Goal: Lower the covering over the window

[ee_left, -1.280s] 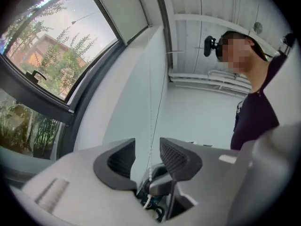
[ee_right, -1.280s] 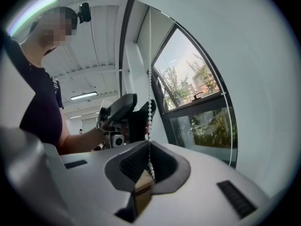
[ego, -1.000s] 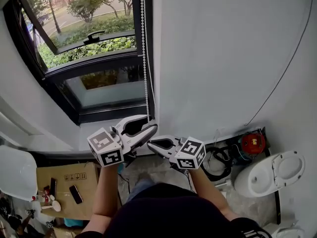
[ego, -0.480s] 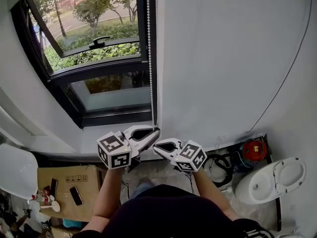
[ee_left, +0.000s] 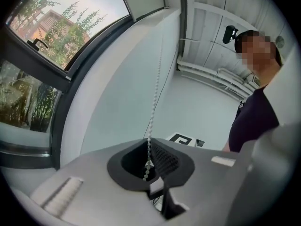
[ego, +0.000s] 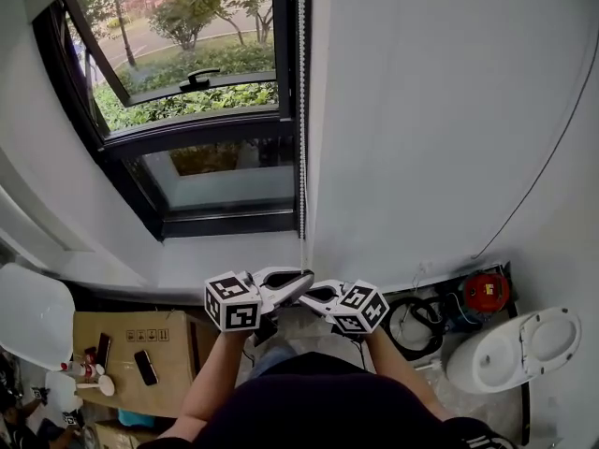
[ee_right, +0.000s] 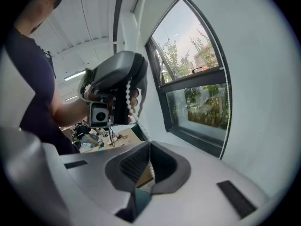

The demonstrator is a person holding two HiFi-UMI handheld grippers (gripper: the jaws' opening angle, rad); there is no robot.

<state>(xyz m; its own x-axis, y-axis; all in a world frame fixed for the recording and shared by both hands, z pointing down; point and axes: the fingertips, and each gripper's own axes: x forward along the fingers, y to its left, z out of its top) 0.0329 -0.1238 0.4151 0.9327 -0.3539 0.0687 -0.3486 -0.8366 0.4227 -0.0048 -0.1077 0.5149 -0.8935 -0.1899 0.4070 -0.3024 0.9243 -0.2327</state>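
The window [ego: 201,110] in the upper left of the head view stood fully uncovered. The blind itself was out of sight above the top edge. Only its bead chain [ego: 301,148] showed, running down the right side of the window to the two tools low in the centre. The left tool [ego: 301,279] was clamped on the chain, with the beads rising from between its closed jaws in its own view. The right tool [ego: 314,291] sat just beside it, also closed, with a short run of beads pinched in its gap.

From where I stood, the worry was the grip. Thin beads could slide through the pads on a hard pull, and then nothing overhead would move. With both tools on the loop, they might be holding opposite strands and working against each other. They might also haul the wrong strand, which would raise the blind rather than lower it. A sideways jerk could strain the chain where it hung.
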